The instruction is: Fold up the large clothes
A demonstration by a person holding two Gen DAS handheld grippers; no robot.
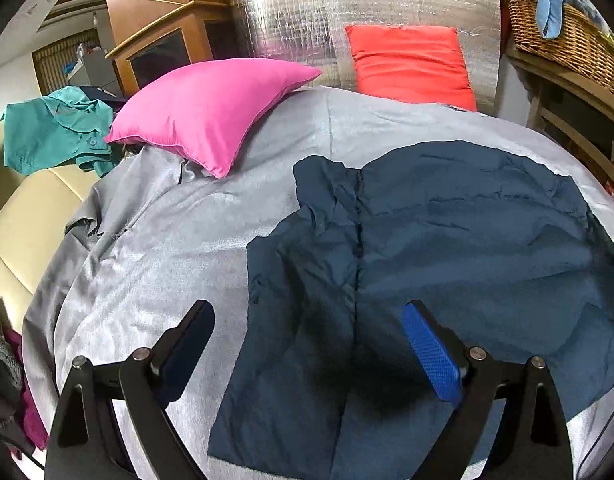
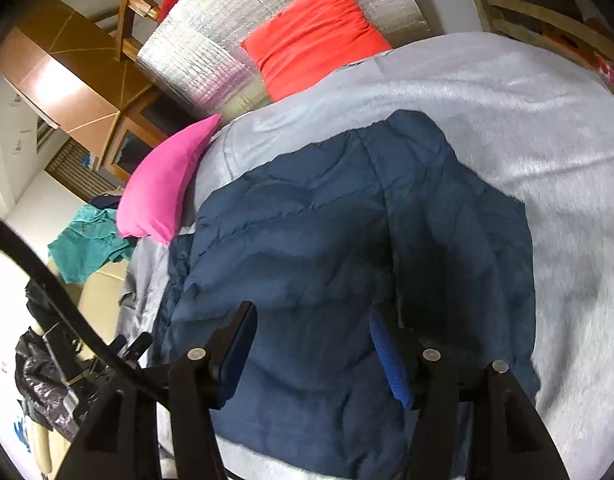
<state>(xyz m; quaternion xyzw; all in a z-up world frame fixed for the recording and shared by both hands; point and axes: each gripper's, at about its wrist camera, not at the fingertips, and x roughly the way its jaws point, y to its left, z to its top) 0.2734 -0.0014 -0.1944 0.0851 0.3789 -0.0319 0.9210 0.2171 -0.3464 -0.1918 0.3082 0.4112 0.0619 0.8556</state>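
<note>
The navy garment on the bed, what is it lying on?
The navy garment lies spread on a light grey bedspread, which shows all around it. Whatever is beneath the garment's own layers, or under the bedspread, is covered and cannot be seen.

A lived-in home bedroom is shown: a bed spread with a grey cover [image 1: 167, 248], a pink satin pillow [image 1: 211, 112] and an orange-red pillow [image 1: 411, 64] at its head edge, a wooden cabinet [image 1: 159, 32], a woven wicker basket [image 1: 563, 36], and a crumpled teal garment [image 1: 55, 132] beside the bed.

Black fingers [image 1: 191, 336], seemingly blue-padded
</note>
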